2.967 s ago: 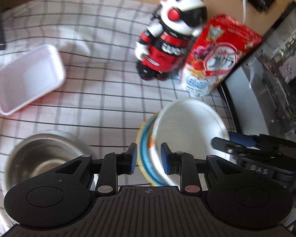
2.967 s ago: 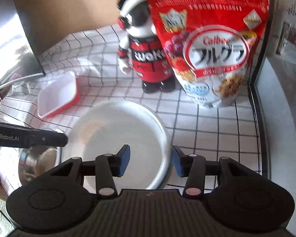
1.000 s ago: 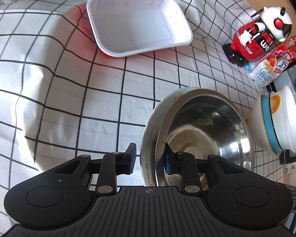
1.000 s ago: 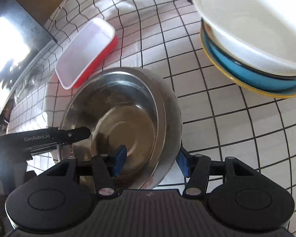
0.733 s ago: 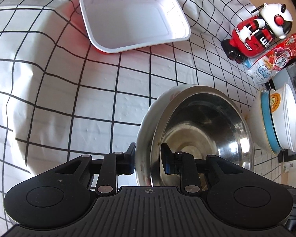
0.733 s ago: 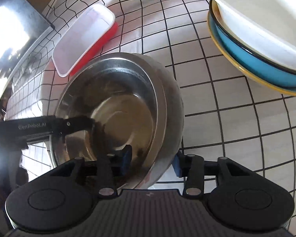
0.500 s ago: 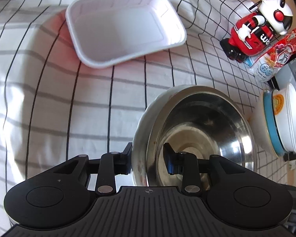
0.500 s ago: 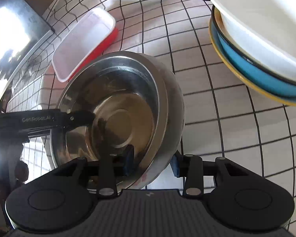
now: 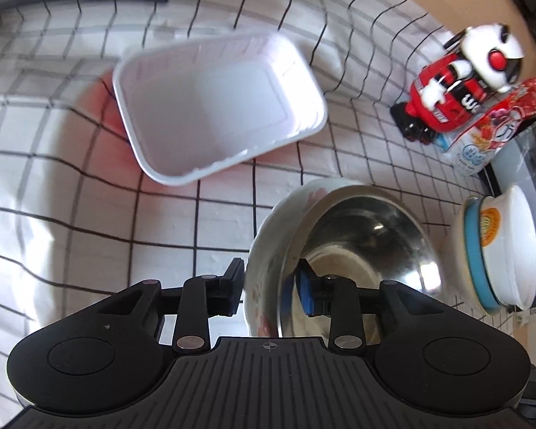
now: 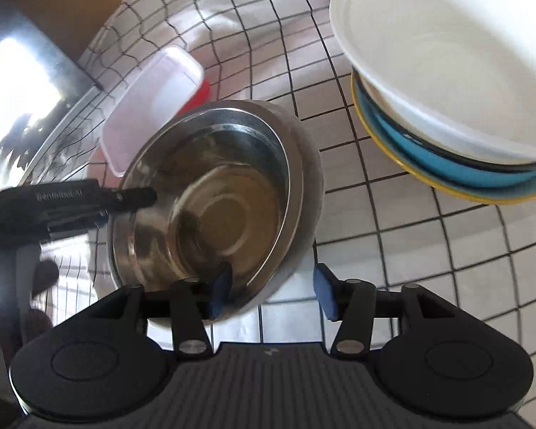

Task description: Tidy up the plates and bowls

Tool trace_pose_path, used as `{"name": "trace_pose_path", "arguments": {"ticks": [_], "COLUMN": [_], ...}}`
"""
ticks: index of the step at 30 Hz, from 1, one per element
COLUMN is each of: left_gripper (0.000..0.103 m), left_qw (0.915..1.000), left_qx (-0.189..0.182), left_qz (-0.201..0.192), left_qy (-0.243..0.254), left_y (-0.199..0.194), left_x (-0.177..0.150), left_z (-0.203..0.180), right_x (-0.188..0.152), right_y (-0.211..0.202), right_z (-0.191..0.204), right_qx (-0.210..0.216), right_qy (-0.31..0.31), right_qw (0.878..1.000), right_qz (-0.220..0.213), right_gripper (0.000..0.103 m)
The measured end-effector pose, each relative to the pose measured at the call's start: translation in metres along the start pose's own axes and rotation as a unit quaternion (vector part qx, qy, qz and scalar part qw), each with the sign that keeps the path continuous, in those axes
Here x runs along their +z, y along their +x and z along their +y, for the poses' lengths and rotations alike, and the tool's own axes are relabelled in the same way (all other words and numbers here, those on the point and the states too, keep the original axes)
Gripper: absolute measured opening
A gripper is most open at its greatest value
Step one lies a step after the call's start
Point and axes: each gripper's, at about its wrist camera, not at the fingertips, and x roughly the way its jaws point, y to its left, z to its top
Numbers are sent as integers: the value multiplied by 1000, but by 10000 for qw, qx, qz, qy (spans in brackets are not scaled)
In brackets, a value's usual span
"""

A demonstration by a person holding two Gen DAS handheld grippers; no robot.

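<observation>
Clearly the round stainless-steel bowl (image 9: 357, 250) is the piece in hand, sitting on the white black-checked cloth (image 9: 71, 214) near the stack of white, blue and yellow dishes (image 10: 446, 107). The left gripper (image 9: 269, 286) straddles its rim, jaws apart and not pinching. The right gripper (image 10: 271, 289), just reopened, brackets the opposite rim loosely. Both point steeply down; next, I judge, comes a firm pinch before lifting toward the stack.

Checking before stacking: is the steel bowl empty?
Empty: the steel bowl shows only its bare, shiny bottom.
</observation>
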Motion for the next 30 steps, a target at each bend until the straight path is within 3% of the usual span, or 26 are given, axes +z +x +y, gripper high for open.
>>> {"name": "trace_pose_path", "arguments": {"ticks": [4, 9, 11, 17, 23, 25, 30], "left_gripper": [34, 34, 27, 16, 15, 15, 15], "left_qw": [9991, 9957, 9943, 9899, 9873, 9879, 9905], "left_qx": [-27, -637, -809, -694, -1322, -1196, -463], "left_qz": [-417, -663, -694, -1229, -659, -646, -791], "left_qy": [84, -99, -89, 118, 583, 746, 1027], "left_y": [-23, -37, -39, -62, -41, -34, -27], "left_x": [3, 14, 15, 3, 11, 12, 11], "left_z": [-10, -25, -38, -92, -166, -190, -228], "right_x": [-4, -6, 0, 41, 78, 87, 100], "right_y": [-27, -69, -89, -140, -150, -141, -120], "right_z": [-1, 5, 7, -8, -66, -89, -128], "right_qx": [102, -24, -40, -366, -1145, -1244, -748], "right_qy": [-219, -845, -1129, -1711, -1744, -1584, -1182], "right_qw": [9997, 9961, 9925, 9750, 9624, 9670, 9836], "right_qz": [27, -239, -469, -1370, -1739, -1561, -1137], "right_gripper": [57, 57, 57, 57, 57, 57, 57]}}
